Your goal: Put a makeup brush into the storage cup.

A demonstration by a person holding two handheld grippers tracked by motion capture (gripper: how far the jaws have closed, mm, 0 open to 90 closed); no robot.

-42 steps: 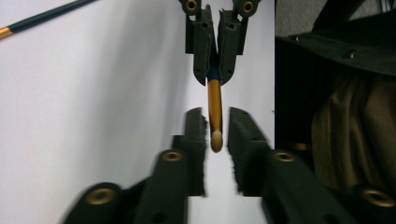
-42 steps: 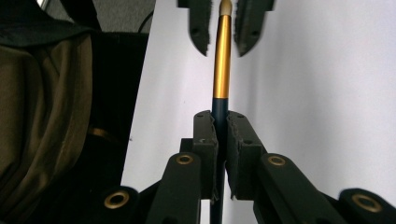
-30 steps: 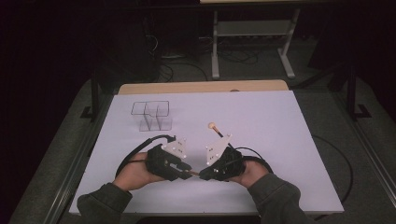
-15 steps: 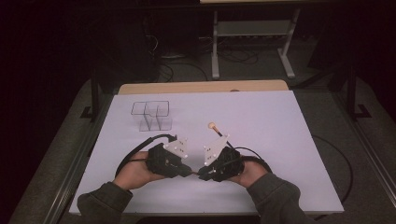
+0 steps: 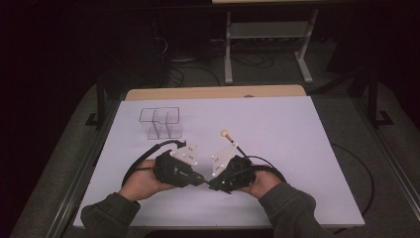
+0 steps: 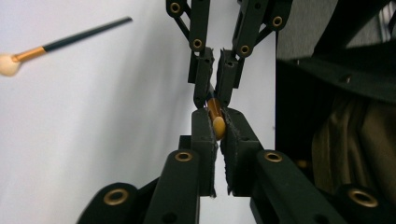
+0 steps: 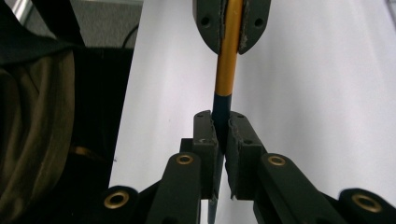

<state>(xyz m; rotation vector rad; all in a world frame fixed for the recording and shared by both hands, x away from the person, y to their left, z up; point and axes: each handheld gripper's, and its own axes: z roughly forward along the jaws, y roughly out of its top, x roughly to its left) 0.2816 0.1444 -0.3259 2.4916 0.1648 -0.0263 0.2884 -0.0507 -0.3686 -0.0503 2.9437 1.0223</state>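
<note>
Left claw (image 5: 200, 180) and right claw (image 5: 212, 187) meet tip-to-tip, both apparently clamped shut.

A clear plastic organizer (image 5: 160, 122) stands near the white table's (image 5: 297, 129) far-left corner; a metal stand (image 5: 267, 44) rises beyond the far edge.

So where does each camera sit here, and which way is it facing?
High view: above the person's side, looking forward and down at the table; both hands, left gripper and right gripper show, plus spare brush and box.
Left gripper view: on the left gripper, looking along its jaws at the right gripper opposite; clothing at right.
Right gripper view: on the right gripper, facing the left gripper; clothing at left.
Shared: both gripper views show the held brush clamped by both grippers.
</note>
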